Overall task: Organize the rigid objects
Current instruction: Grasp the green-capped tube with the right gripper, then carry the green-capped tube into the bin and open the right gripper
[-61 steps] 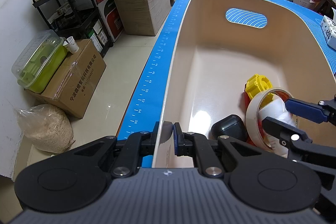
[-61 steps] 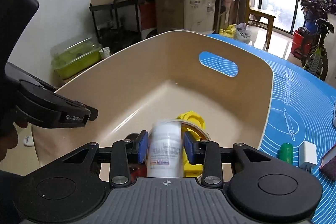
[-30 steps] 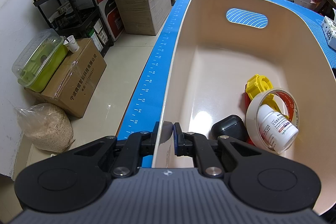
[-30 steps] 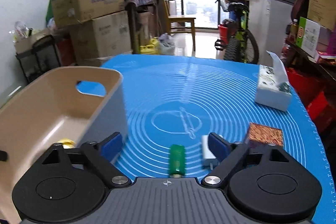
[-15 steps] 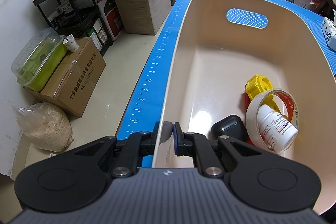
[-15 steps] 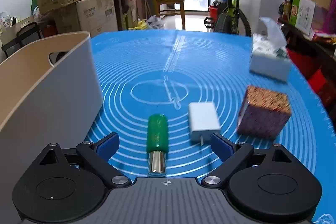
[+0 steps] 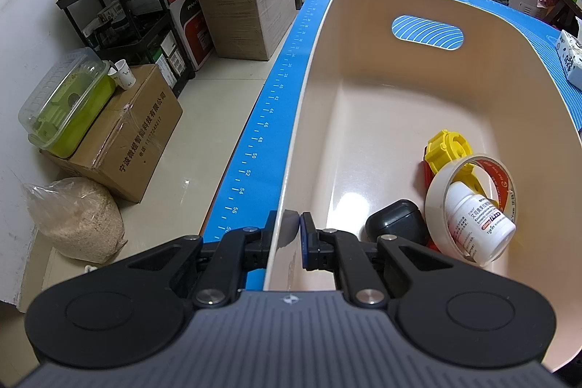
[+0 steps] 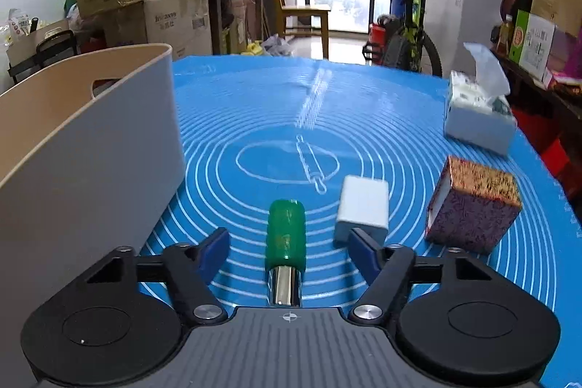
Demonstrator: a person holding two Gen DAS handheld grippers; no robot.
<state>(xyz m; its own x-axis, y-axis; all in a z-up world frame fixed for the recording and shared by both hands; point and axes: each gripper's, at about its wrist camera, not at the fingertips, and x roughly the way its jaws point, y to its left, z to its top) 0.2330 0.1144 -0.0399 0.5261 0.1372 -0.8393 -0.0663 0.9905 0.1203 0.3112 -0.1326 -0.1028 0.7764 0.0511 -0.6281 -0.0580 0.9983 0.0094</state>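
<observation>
My left gripper (image 7: 288, 235) is shut on the near rim of the beige bin (image 7: 313, 90), one finger inside and one outside. In the bin lie a white pill bottle (image 7: 476, 224) inside a tape roll (image 7: 436, 195), a yellow toy (image 7: 447, 148) and a black case (image 7: 394, 224). My right gripper (image 8: 287, 250) is open and low over the blue mat (image 8: 272, 119), its fingers either side of a green-handled tool with a metal end (image 8: 285, 235). A white charger (image 8: 362, 206) lies just right of the tool, and a patterned box (image 8: 473, 206) further right.
The bin's outer wall (image 8: 91, 184) stands close to the left of my right gripper. A tissue box (image 8: 480, 111) sits at the mat's far right. The mat's left edge (image 7: 254, 151) drops to the floor, where cardboard boxes (image 7: 120, 140), a grain sack and a shelf stand.
My right gripper let go of the white pill bottle in the bin, swung right out of it and came down over the green tool. My left gripper has stayed on the bin rim.
</observation>
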